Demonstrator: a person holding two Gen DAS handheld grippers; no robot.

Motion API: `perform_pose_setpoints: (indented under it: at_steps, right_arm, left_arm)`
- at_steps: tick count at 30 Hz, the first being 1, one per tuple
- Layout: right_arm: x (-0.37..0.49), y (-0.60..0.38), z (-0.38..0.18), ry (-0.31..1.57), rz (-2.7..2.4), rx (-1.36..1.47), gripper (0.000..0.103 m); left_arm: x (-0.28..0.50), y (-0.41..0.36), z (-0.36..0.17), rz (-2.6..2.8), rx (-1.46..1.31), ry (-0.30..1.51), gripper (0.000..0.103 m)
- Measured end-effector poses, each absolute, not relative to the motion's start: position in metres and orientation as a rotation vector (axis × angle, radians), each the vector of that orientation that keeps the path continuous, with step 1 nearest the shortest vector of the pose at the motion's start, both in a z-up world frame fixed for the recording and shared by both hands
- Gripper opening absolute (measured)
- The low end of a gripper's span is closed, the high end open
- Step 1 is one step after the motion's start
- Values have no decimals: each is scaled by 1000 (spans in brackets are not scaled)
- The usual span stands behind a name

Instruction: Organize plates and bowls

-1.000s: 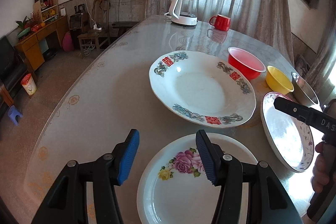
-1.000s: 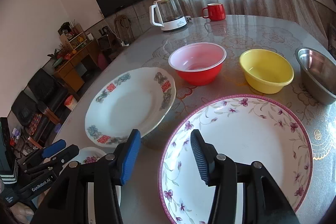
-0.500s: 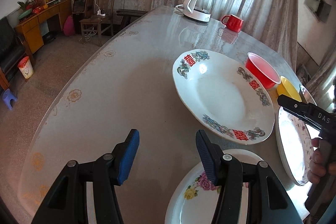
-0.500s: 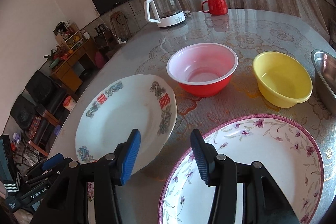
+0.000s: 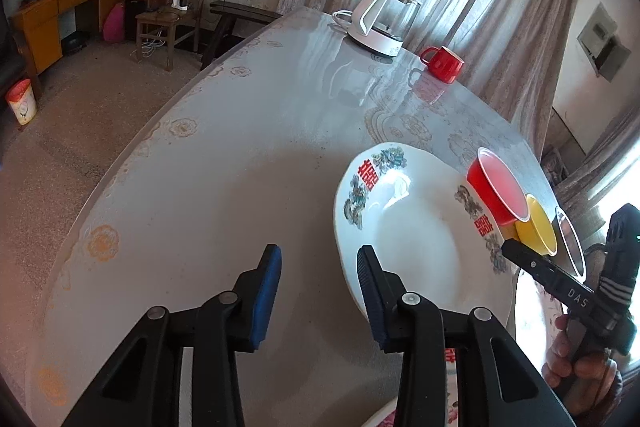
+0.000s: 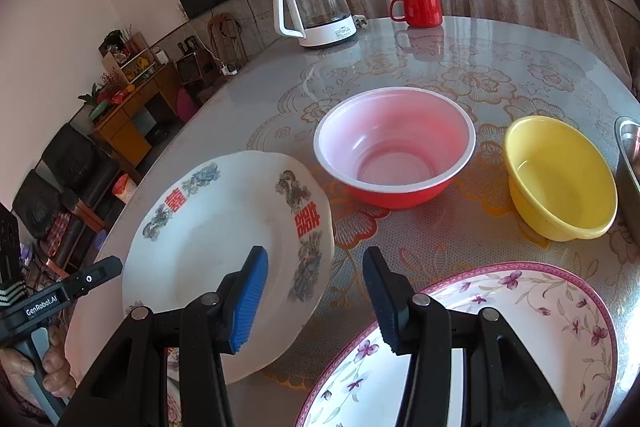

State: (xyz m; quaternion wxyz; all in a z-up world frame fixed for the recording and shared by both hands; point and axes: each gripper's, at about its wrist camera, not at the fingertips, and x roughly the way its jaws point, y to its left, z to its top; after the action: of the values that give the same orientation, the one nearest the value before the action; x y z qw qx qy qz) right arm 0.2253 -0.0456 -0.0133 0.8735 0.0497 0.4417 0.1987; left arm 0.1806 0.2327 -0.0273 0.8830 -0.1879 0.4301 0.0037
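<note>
A white plate with red characters [image 5: 416, 239] [image 6: 224, 247] lies mid-table. A red bowl [image 6: 394, 159] [image 5: 498, 187], a yellow bowl [image 6: 560, 179] [image 5: 538, 231] and a steel bowl [image 6: 628, 155] [image 5: 570, 241] stand in a row beyond it. A purple-flowered plate [image 6: 520, 339] lies under my right gripper [image 6: 316, 297], which is open and empty. My left gripper [image 5: 318, 291] is open and empty over bare table, left of the white plate. A rose-patterned plate [image 5: 390, 417] shows only as a sliver at the bottom edge.
A white kettle [image 5: 380, 23] [image 6: 316, 13] and a red mug [image 5: 444, 64] [image 6: 418, 8] stand at the far side of the table. The table's left edge [image 5: 132, 155] drops to the floor, with chairs and a sideboard beyond.
My left gripper has swung left and away from the rose plate, which has slid nearly out of view. My right gripper has moved forward toward the bowls. Both stay open.
</note>
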Motion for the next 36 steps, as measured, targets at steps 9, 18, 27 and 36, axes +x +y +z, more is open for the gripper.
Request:
perform_pose_setpoints:
  at_steps: [9, 18, 27, 36]
  right_arm:
    - [249, -31, -30, 998, 451, 92, 36]
    - [258, -21, -40, 1058, 468, 34, 32]
    - [248, -19, -39, 1073, 507, 31, 33]
    - [236, -28, -33, 1040, 514, 77, 33]
  left_arm:
    - [216, 232, -42, -71, -411, 949, 38]
    - [232, 212, -51, -125, -344, 990, 27]
    - [220, 211, -50, -114, -357, 990, 34]
    - [203, 203, -39, -102, -341, 978, 30]
